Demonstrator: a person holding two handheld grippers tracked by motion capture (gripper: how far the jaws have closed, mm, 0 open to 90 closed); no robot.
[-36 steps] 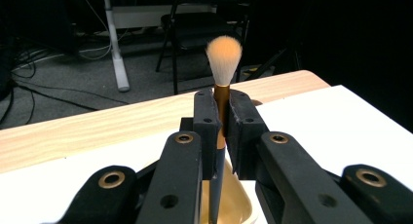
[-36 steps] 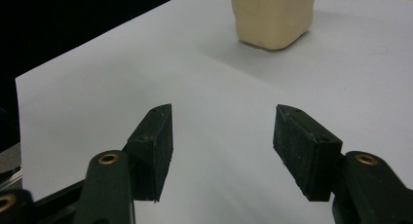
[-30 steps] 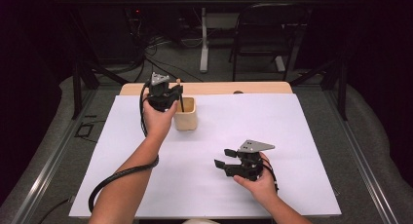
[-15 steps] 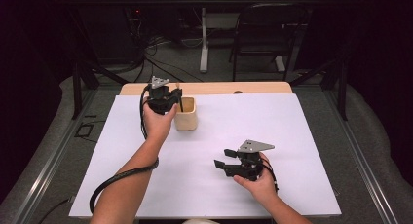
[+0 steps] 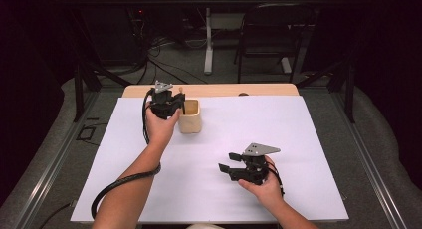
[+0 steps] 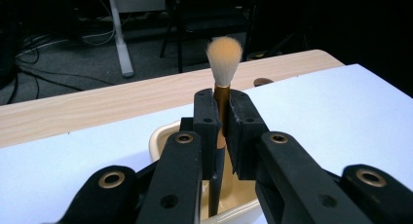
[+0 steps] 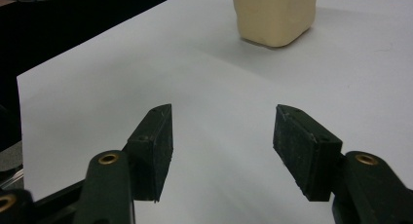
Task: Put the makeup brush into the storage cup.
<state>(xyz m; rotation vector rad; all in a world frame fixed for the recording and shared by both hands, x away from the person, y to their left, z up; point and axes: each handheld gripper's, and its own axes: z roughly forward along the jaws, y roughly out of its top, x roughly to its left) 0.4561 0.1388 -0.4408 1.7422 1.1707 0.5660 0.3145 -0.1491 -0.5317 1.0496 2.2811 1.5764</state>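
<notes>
High view, right gripper at 5 o'clock on the white desk, fingers spread and bare, left gripper at 11 o'clock, fingers pinching an upright brush over the cream cup

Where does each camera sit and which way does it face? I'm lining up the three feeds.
High view: above the person's side, facing forward and down on the white table; both forearms show.
Left gripper view: on the left hand-held gripper, looking along its jaws, shut on a makeup brush over the beige cup.
Right gripper view: on the right hand-held gripper, jaws open, facing across the table.
All three share the cup.
</notes>
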